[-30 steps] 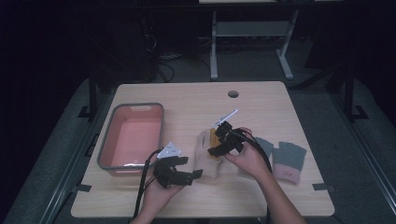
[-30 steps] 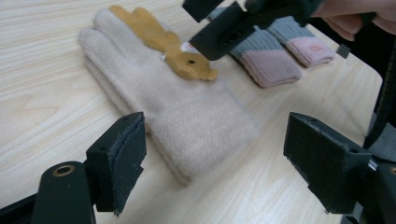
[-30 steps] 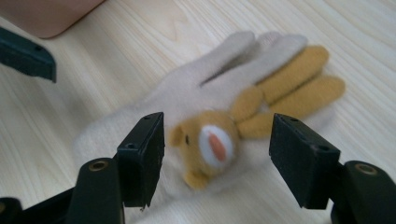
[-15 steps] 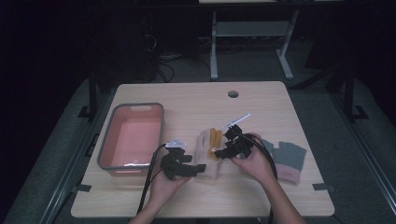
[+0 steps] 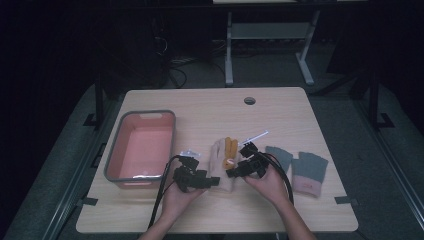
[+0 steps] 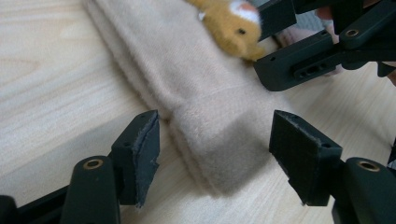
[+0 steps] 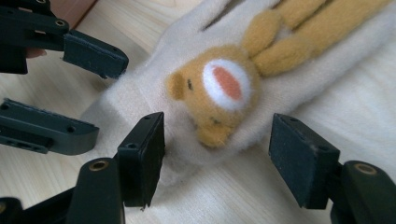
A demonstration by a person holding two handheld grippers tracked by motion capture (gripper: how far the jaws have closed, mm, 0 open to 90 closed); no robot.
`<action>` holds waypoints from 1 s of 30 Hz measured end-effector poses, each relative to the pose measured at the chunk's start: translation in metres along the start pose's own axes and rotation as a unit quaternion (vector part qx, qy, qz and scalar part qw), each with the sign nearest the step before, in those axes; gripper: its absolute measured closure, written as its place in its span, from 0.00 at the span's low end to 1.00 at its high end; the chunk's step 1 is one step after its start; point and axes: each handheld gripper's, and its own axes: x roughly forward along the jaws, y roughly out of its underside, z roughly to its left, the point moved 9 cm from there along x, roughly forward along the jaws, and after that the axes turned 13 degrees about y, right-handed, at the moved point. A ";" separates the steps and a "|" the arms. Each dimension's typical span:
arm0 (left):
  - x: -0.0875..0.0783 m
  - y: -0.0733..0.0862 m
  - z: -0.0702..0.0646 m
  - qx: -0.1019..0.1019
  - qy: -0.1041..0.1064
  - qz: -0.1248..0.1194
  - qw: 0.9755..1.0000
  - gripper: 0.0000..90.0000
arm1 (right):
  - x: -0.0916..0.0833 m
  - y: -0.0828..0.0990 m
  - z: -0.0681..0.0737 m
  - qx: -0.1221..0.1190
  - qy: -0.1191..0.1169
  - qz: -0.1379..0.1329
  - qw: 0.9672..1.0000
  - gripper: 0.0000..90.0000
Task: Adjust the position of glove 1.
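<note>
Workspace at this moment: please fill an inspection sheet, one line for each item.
Surface: light wooden table, round hole near far edge.
Job's things: beige fleece glove with orange animal face lies flat.
Clutter: pink plastic bin with grey rim; two grey-green gloves.
Grippers: left gripper open astride the cuff, jaws just closing; right gripper open around the face.
Cables: black cable trails from left gripper.
Surroundings: dark room, white table frame.
</note>
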 end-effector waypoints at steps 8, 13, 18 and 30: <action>0.004 0.004 0.004 -0.007 -0.003 0.011 1.000 0.44 | 0.006 0.000 0.001 0.020 -0.001 0.001 1.000 0.40; 0.007 0.006 0.004 -0.007 0.006 0.021 1.000 0.47 | 0.010 0.003 0.000 0.048 -0.008 0.002 0.999 0.42; 0.009 0.007 0.005 -0.005 0.006 0.028 1.000 0.49 | 0.012 0.007 -0.002 0.079 -0.031 0.002 0.996 0.42; 0.011 0.005 0.006 -0.010 0.011 0.044 0.999 0.55 | 0.015 0.006 0.005 0.115 -0.036 0.007 0.993 0.56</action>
